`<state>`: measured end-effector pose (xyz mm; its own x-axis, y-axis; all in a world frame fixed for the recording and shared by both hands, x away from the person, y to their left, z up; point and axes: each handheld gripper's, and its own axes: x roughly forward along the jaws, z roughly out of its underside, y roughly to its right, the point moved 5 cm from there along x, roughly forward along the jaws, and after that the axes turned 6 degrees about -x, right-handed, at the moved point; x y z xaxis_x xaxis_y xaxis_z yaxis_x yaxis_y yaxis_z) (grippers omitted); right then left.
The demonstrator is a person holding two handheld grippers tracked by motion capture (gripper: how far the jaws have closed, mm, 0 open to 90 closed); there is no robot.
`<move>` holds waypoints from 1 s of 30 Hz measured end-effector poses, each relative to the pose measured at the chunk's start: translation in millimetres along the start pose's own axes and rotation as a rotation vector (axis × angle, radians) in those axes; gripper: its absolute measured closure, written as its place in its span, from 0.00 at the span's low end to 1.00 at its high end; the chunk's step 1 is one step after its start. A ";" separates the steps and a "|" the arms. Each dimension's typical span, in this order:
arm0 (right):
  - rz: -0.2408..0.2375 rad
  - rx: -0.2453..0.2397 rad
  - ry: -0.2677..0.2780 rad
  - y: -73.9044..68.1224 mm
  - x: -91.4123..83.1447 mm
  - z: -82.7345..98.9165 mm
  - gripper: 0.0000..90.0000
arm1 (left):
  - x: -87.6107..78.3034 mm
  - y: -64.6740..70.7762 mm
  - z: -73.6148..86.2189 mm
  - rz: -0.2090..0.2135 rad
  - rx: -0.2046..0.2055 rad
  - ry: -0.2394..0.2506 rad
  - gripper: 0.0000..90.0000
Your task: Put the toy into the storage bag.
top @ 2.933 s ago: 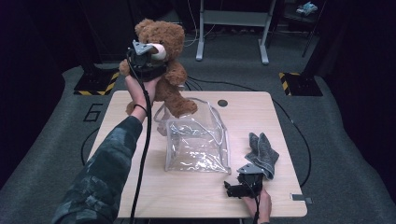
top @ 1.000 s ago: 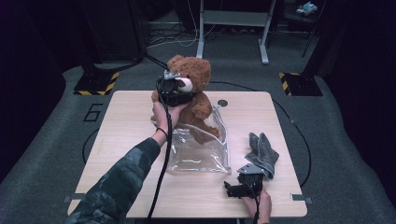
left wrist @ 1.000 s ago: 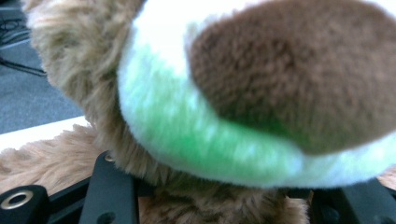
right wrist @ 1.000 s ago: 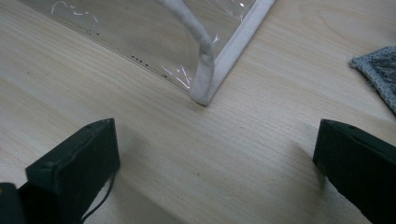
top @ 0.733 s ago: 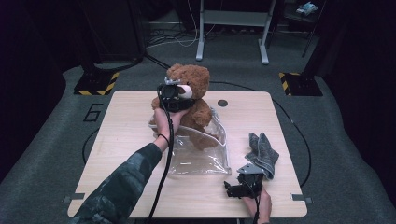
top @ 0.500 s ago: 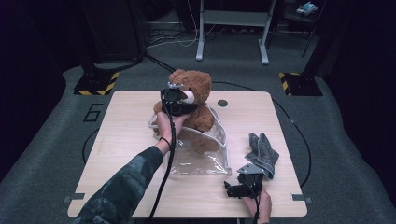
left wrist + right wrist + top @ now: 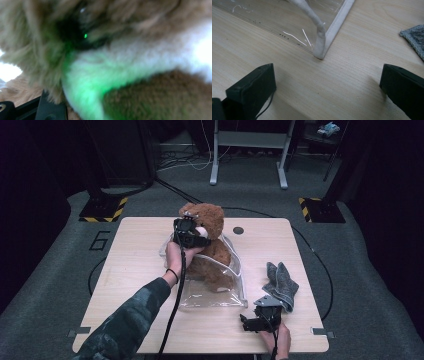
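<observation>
Teddy bear [image 7: 212,255] sits mostly inside the clear bag [image 7: 215,292] mid-table, left gripper [image 7: 190,234] fingers just easing open at its head, right gripper [image 7: 256,320] idle, open; closing left.

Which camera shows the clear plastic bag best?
The high view: it shows the whole clear plastic bag lying on the table, with the teddy bear at its open end. The right gripper view shows just one white-edged corner close up. The left gripper view gives blurred fur.
</observation>
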<state>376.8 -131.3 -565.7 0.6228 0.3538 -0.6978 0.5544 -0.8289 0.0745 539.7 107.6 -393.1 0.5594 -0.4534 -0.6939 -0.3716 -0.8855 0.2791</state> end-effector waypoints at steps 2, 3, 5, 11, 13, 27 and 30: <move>0.000 0.000 0.000 0.0 0.0 0.0 0.00 | 1.4 -0.8 3.3 0.005 -0.001 -0.010 0.41; 0.000 0.000 0.000 0.0 0.0 0.0 0.00 | 2.1 -1.3 4.8 0.005 0.002 -0.019 0.41; 0.000 0.000 0.000 0.0 0.0 0.0 0.00 | 2.5 -3.1 7.6 0.013 -0.004 -0.031 0.41; 0.009 -0.003 -0.001 0.6 0.4 0.1 0.00 | 3.3 -4.9 10.9 0.025 0.024 -0.079 0.41; 0.010 0.002 0.000 0.3 0.6 -0.1 0.00 | 3.5 -5.2 11.6 0.034 0.031 -0.080 0.41; 0.003 -0.005 -0.003 0.5 0.1 0.2 0.00 | -21.3 -18.5 14.2 0.027 0.070 -0.003 0.19; 0.006 -0.005 -0.004 0.6 0.2 0.3 0.00 | -29.9 -23.0 14.9 0.022 0.071 0.005 0.17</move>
<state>377.1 -131.8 -566.0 0.6240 0.3473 -0.7000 0.5533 -0.8289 0.0820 520.4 143.0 -388.6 0.5540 -0.4734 -0.6848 -0.4353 -0.8659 0.2463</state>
